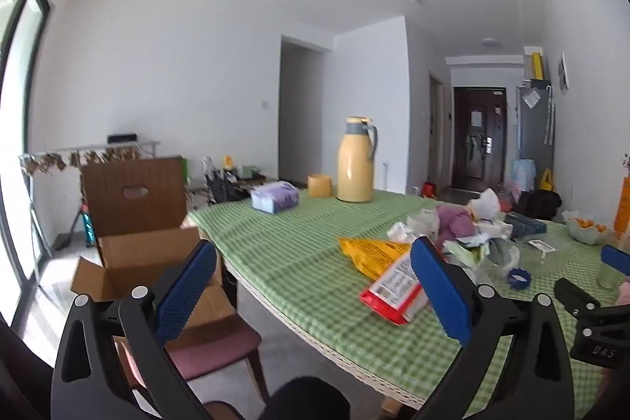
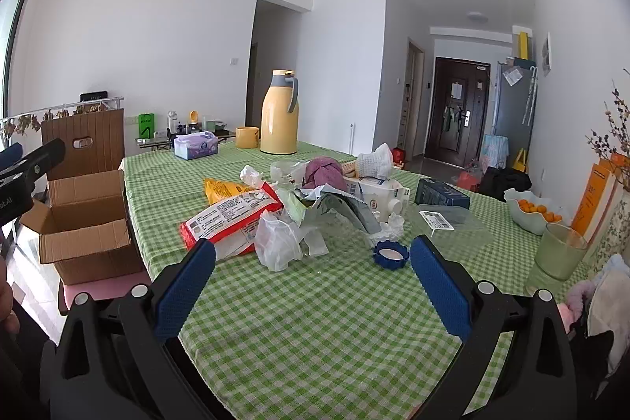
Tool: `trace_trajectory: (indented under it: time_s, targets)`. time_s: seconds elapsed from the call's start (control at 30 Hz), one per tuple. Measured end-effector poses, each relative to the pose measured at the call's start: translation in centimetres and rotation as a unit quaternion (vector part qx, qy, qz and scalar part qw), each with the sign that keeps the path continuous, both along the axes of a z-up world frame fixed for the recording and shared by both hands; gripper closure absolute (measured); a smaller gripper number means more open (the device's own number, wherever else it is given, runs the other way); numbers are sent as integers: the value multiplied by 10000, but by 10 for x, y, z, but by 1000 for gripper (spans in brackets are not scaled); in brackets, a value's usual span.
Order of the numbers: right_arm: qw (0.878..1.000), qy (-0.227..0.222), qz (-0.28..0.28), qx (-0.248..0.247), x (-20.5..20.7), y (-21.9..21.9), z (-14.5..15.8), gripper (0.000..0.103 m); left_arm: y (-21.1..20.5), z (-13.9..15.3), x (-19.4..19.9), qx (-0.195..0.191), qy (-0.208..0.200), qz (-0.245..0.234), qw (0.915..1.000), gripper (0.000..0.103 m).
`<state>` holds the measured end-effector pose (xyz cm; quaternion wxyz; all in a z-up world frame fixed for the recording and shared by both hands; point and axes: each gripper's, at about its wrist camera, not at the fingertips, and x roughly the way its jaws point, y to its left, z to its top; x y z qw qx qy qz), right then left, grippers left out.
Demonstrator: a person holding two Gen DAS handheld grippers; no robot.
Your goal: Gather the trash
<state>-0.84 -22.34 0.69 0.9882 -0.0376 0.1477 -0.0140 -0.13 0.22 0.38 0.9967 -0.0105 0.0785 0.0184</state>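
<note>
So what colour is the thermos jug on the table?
Pale yellow thermos jug, grey handle; right wrist view.

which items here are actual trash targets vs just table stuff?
Task things:
red snack bag
yellow wrapper
white plastic bag
blue ring lid
crumpled foil pouch
open cardboard box, likely the bin

Just lying about:
yellow thermos
tissue box
yellow mug
bowl of oranges
green cup
</note>
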Motion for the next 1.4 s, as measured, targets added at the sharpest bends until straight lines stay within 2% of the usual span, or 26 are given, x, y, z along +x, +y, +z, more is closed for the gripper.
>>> trace_trajectory:
  time_s: [0.13, 0.53, 0.77, 1.4]
  targets:
    - [10000, -18, -64, 5, 0, -2, 1, 8, 3, -1, -1, -115, -35, -33, 9999, 7]
    - [9999, -62, -92, -25, 6, -1, 4, 8, 3, 1, 1, 42, -24, 77, 10000, 7]
    - [9998, -96, -149, -26, 4, -1, 6, 8, 8, 3, 2, -74, -4, 64, 10000, 7]
    - [9996, -211, -186, 36, 3, -3, 12, 8, 4, 11, 1, 37, -70, 97, 9999, 7]
